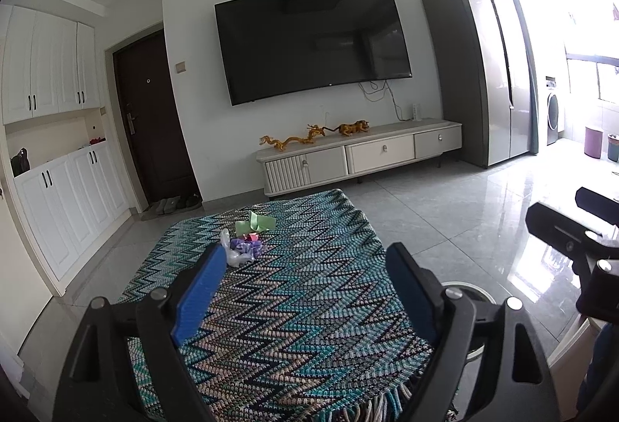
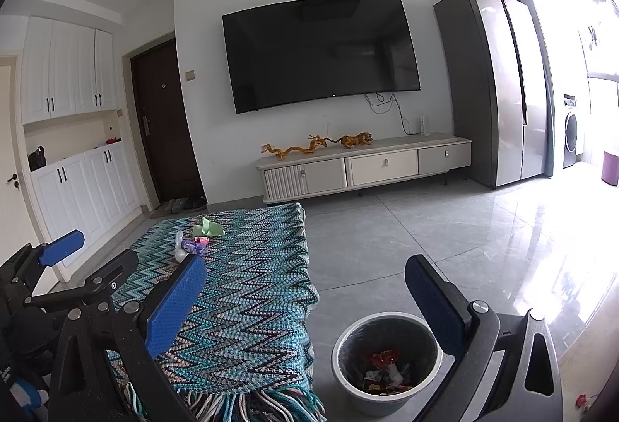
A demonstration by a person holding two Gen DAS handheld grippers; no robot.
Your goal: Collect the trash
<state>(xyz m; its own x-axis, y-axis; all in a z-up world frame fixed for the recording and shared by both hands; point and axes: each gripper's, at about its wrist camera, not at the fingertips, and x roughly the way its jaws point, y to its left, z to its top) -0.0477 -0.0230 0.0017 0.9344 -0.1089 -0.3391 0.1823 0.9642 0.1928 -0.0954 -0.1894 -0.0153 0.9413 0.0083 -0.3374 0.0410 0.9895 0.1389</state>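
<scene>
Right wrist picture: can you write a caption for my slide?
Open right gripper hovers above a trash bin beside the zigzag-blanket table, where scraps wait.

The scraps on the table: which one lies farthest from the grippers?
The green paper. It lies at the far end of the blanket, beyond the purple wrapper and the clear plastic bag, which are closer to the grippers.

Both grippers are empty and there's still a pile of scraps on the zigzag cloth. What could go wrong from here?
1. The scraps lie in a tight cluster; a pinch may take only some and scatter the green paper.
2. The left gripper fingers could snag the knitted cloth and drag it.
3. The bin sits on the floor beside the table edge; light pieces may miss it.
</scene>
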